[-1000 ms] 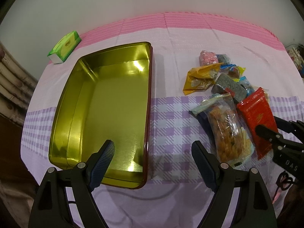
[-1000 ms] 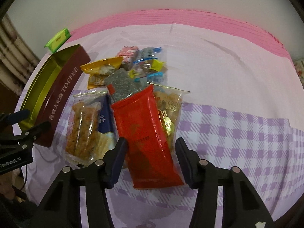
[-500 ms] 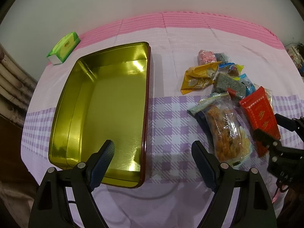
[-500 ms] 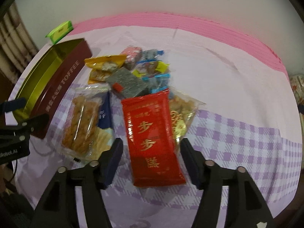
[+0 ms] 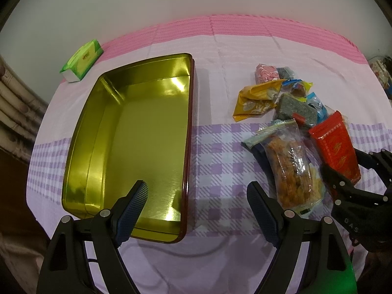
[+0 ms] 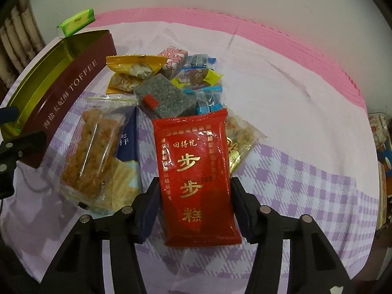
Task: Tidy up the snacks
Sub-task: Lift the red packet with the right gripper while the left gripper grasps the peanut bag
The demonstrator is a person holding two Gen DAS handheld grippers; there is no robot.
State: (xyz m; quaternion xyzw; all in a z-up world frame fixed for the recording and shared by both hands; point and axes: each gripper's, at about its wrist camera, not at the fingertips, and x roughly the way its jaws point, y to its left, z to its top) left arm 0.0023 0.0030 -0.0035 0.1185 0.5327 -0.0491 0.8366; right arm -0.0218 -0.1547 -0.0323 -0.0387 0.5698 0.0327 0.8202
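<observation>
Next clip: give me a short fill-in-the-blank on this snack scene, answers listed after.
1. The right claw has its fingers on either side of the ____ packet.
2. The gold-lined tin has ____ snacks in it.
3. The word printed in Latin letters on the tin's dark red side is ____.
4. The small box at the far corner of the tablecloth is ____ in colour.

Missing words: red; no; TOFFEE; green

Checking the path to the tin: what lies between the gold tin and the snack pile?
Only bare checked tablecloth separates the gold tin from the snack pile, best seen in the left wrist view.
</observation>
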